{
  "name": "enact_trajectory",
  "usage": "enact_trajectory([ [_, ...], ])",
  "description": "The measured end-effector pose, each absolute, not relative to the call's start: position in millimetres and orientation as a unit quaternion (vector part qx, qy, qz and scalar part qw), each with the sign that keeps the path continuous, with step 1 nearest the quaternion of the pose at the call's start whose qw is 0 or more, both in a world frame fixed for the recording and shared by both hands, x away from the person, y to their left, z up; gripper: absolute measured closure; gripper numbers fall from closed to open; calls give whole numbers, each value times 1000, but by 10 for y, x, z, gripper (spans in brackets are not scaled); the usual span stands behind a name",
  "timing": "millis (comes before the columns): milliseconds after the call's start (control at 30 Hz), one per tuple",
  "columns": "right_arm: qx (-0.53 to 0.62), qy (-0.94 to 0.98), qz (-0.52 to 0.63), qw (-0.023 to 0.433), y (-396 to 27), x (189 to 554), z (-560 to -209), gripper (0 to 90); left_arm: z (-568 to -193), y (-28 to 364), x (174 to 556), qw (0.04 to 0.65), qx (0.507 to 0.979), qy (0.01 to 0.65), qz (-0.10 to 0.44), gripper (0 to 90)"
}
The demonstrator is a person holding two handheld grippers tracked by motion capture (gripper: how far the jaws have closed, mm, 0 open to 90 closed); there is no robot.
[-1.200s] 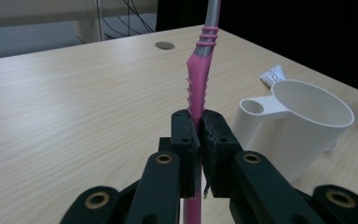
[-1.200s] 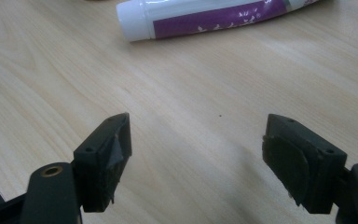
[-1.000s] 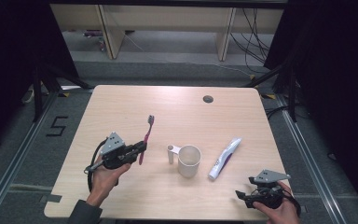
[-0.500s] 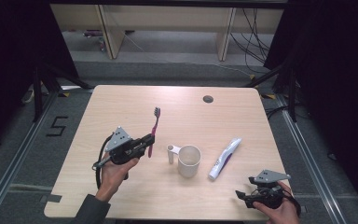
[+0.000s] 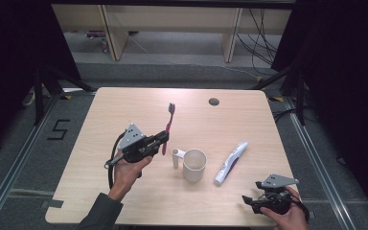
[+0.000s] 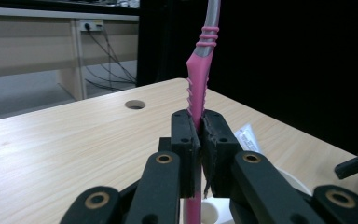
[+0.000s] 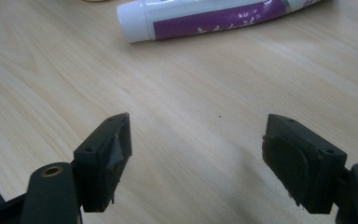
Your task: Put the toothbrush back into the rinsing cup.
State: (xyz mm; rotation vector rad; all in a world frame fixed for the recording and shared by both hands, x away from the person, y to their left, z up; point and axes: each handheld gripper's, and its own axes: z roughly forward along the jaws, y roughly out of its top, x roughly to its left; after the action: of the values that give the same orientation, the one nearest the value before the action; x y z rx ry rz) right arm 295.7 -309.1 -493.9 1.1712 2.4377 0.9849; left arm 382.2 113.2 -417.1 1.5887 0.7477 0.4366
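Observation:
My left gripper [image 5: 162,138] is shut on the handle of a pink toothbrush [image 5: 168,125], which stands nearly upright with its dark bristled head at the top. In the left gripper view the pink handle [image 6: 197,91] is pinched between the two black pads of that gripper [image 6: 200,135]. Just to its right on the table stands a white mug [image 5: 194,165], its handle turned toward the brush. A white and purple toothpaste tube [image 5: 231,162] lies right of the mug. At the table's front right corner my right gripper [image 5: 247,200] rests open, with bare wood between its pads [image 7: 196,154] and the tube [image 7: 214,16] lying beyond them.
A round cable hole [image 5: 214,101] sits near the far edge of the wooden table [image 5: 124,105]. Black curtains hang at both sides, and shelving legs and cables stand behind the table.
My left gripper has carried the toothbrush to the right and upward, closer to the mug. The right gripper has stayed where it was.

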Motion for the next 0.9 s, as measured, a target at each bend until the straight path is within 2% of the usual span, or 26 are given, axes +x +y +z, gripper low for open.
enact_trajectory([
  [467, 398, 840, 341, 138, -3100, 2960, -4942, 246, -4149, 903, 3937, 618, 694, 318, 186, 833],
  [900, 398, 842, 338, 134, -3102, 2956, -4943, 245, -4286, 860, 3997, 615, 696, 323, 182, 833],
])
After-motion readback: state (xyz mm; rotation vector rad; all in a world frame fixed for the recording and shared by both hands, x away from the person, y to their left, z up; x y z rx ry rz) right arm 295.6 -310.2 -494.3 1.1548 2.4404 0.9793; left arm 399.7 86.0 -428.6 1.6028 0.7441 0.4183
